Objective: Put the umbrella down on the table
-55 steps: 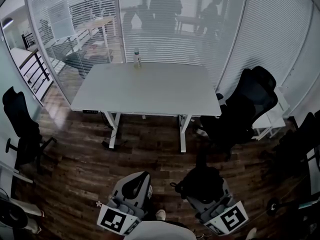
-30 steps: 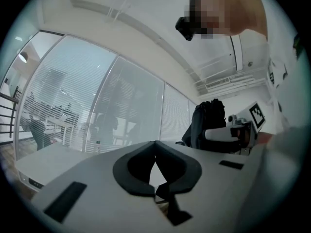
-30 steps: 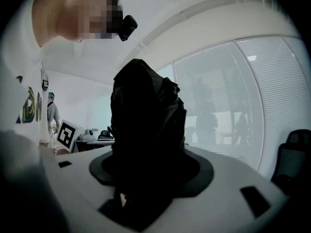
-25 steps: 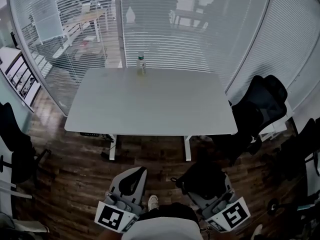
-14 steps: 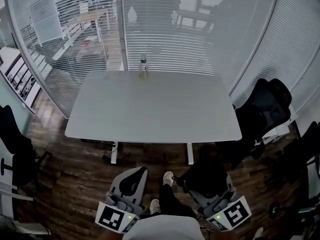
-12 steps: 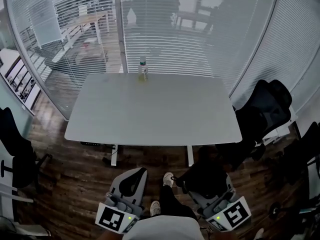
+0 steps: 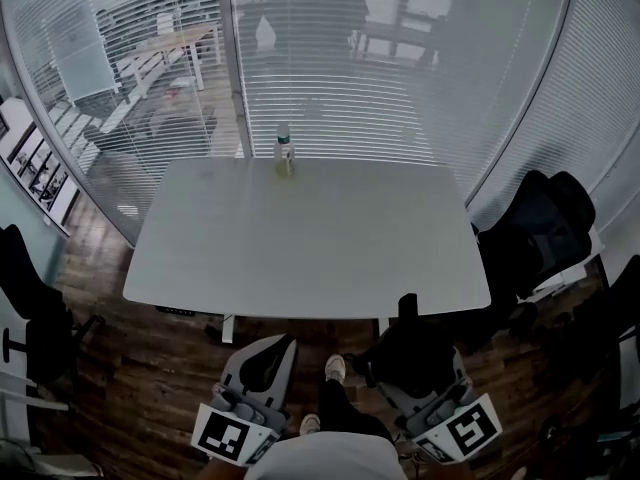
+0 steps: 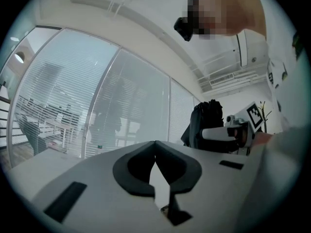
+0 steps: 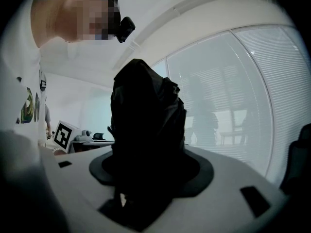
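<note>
A black folded umbrella (image 7: 408, 340) stands up between the jaws of my right gripper (image 7: 415, 376) at the bottom right of the head view. That gripper is shut on it. In the right gripper view the umbrella (image 9: 146, 130) fills the gap between the jaws and hides the fingertips. My left gripper (image 7: 283, 341) is at the bottom left, shut with nothing in it; its tips meet in the left gripper view (image 8: 154, 142). Both grippers hang over the wooden floor, short of the near edge of the white table (image 7: 300, 258).
A small bottle (image 7: 284, 150) stands at the table's far edge. Black office chairs are at the right (image 7: 545, 233) and left (image 7: 30, 288). Glass walls with blinds (image 7: 400, 78) close off the room behind the table. The person's feet (image 7: 335, 370) show between the grippers.
The table has drawn closer and sits lower in the head view as the person walks toward it. Both grippers keep their place in the view, the umbrella still held.
</note>
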Demonstrator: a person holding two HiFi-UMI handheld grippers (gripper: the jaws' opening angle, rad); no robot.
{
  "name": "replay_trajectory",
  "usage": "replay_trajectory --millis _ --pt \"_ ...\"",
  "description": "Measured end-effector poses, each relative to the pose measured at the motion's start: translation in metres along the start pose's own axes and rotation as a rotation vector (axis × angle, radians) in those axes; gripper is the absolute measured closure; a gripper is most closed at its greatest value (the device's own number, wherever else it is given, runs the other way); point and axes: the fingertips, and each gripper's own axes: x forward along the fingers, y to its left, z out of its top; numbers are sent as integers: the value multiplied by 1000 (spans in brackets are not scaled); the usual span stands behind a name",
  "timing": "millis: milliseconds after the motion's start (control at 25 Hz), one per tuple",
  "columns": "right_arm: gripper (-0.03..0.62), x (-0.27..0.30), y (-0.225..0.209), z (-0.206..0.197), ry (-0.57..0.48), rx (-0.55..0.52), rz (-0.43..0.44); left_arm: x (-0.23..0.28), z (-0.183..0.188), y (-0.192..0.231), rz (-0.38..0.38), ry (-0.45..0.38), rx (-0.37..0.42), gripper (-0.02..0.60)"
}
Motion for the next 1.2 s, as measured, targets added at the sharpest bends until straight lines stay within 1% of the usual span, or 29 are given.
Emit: replay_trajectory --millis 120,160,400,800,920,1000,1200 --pt "338 17 -27 2 1 18 6 30 -1 7 -2 39 -17 569" --pt "338 24 -38 2 1 23 6 41 0 11 1 41 -18 569" --pt "338 61 -99 4 -9 34 9 109 3 35 14 32 0 570" --pt "338 105 -202 10 -24 28 11 219 5 53 9 27 19 569" --pt "338 117 -223 9 -23 14 17 242 2 59 14 20 20 570" --pt "338 122 -233 7 -18 12 22 253 -1 62 16 30 5 569" --pt "338 132 -248 5 -10 16 33 272 -3 71 20 28 4 569"
